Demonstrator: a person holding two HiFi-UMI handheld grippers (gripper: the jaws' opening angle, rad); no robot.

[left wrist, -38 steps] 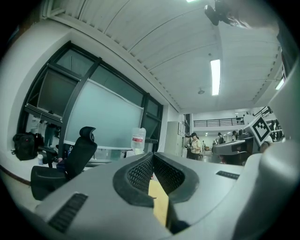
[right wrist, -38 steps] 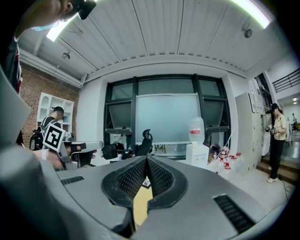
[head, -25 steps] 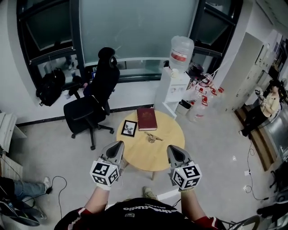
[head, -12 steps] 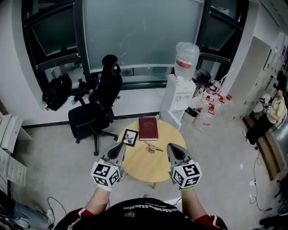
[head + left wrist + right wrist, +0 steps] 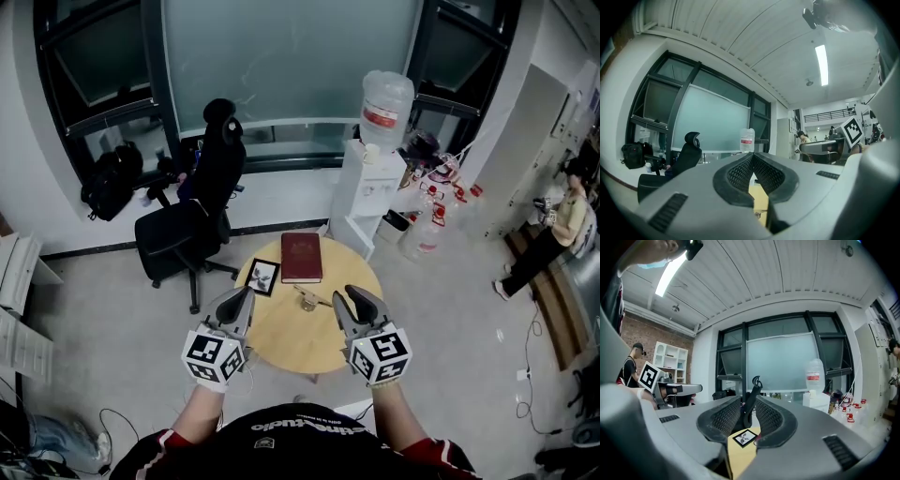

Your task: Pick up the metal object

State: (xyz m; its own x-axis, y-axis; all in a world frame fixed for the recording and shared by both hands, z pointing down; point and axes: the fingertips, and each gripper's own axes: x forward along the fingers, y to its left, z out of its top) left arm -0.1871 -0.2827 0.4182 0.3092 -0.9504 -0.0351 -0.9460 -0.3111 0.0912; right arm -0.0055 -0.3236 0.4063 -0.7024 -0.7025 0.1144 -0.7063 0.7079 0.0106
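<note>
Head view puts the metal object [image 5: 309, 298] near the middle of the round table [image 5: 314, 349], untouched. A red book [image 5: 302, 258] lies toward the table's 12 o'clock edge and a framed picture [image 5: 263, 277] at about 10 o'clock.

Both tools hang in the air on the person's side of the table. The left gripper [image 5: 244, 298] shows at about 9 o'clock of the object and the right gripper [image 5: 345, 298] at about 3 o'clock, and neither is on it.

In the left gripper view the left gripper [image 5: 752, 159] has its pad tips pressed together with nothing caught. In the right gripper view the right gripper [image 5: 748, 420] has just been opening. Its jaws stand partly apart and grip nothing, and only the framed picture [image 5: 745, 438] and a distant chair show through the gap.

The task looks barely begun. Judging by this, the reach down, the closing on the object and the lift are all left to do.

The object is small and thin in the head view, so its shape and how it lies cannot be made out. The right gripper view does not show it clearly. A small glint low in the left gripper's gap may be it, though that cannot be told. How high the tools hang above the tabletop is also unclear.
</note>
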